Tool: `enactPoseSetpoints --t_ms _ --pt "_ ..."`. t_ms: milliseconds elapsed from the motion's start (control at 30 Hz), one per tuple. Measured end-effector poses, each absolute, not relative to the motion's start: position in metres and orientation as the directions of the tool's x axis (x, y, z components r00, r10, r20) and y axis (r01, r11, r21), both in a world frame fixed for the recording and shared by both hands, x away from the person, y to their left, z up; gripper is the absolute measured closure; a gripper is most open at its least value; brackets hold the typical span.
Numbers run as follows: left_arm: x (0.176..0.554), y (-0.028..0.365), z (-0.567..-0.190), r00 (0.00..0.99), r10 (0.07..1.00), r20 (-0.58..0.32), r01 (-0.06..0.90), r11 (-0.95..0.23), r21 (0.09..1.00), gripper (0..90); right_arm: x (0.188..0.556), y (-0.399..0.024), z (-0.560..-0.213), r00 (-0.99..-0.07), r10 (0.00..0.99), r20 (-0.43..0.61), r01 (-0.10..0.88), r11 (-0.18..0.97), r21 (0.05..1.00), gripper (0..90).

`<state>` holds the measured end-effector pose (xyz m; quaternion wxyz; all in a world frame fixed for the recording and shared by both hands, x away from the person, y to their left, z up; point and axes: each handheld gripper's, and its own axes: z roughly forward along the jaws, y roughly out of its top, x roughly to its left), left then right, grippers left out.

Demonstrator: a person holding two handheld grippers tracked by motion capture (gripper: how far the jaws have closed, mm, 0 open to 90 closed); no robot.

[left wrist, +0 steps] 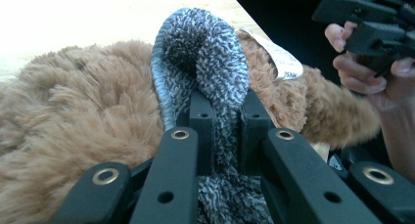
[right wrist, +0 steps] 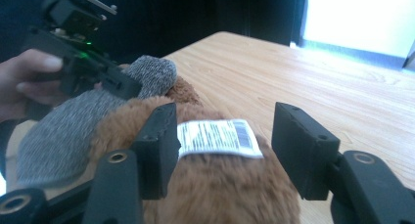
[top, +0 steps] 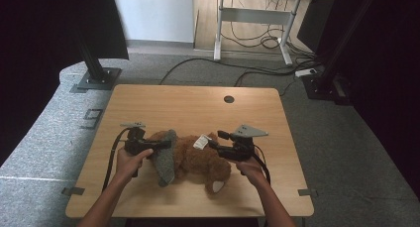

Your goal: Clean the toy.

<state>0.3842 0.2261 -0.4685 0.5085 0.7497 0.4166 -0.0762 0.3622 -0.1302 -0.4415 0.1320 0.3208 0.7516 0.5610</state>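
Left gripper point(left wrist: 226, 131) pinches grey sock point(left wrist: 205, 53) draped over brown plush toy point(left wrist: 73, 116).

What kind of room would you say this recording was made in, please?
Probably a lab or office: a light wooden table with a cable hole, black curtains, a second desk with loose cables on grey carpet.

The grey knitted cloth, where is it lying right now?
In the high view the grey knitted cloth drapes over the left end of the brown plush toy mid-table, pinched by the left gripper.
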Motion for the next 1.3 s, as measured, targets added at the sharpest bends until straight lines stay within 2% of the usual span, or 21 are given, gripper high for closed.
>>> enactPoseSetpoints --t_ms 100,333,433,533,833,1100,1300 --pt "0.382 0.226 -0.469 0.641 0.545 -0.540 0.703 -0.134 0.699 79.9 0.372 -0.110 -0.446 -0.761 0.627 0.167 0.374 0.215 0.902 40.2" --pt "0.377 0.228 -0.472 0.644 0.534 -0.548 0.706 -0.139 0.694 80.0 0.381 -0.078 -0.471 -0.732 0.656 0.184 0.474 0.297 0.829 25.5" --pt "0.374 0.228 -0.474 0.643 0.523 -0.560 0.710 -0.133 0.691 80.0 0.379 -0.075 -0.472 -0.721 0.670 0.179 0.486 0.304 0.820 25.1" --pt "0.369 0.228 -0.470 0.657 0.512 -0.554 0.697 -0.132 0.705 79.7 0.371 -0.073 -0.474 -0.728 0.668 0.153 0.482 0.341 0.807 26.3" --pt "0.368 0.227 -0.441 0.695 0.486 -0.530 0.652 -0.114 0.750 79.5 0.354 -0.078 -0.484 -0.749 0.656 0.092 0.413 0.354 0.839 42.2" --pt "0.376 0.223 -0.418 0.708 0.487 -0.512 0.628 -0.102 0.772 79.3 0.340 -0.080 -0.487 -0.788 0.615 0.041 0.336 0.372 0.865 44.5" --pt "0.387 0.215 -0.429 0.684 0.511 -0.521 0.670 -0.156 0.726 79.1 0.329 -0.085 -0.491 -0.811 0.584 0.036 0.299 0.360 0.884 44.4"
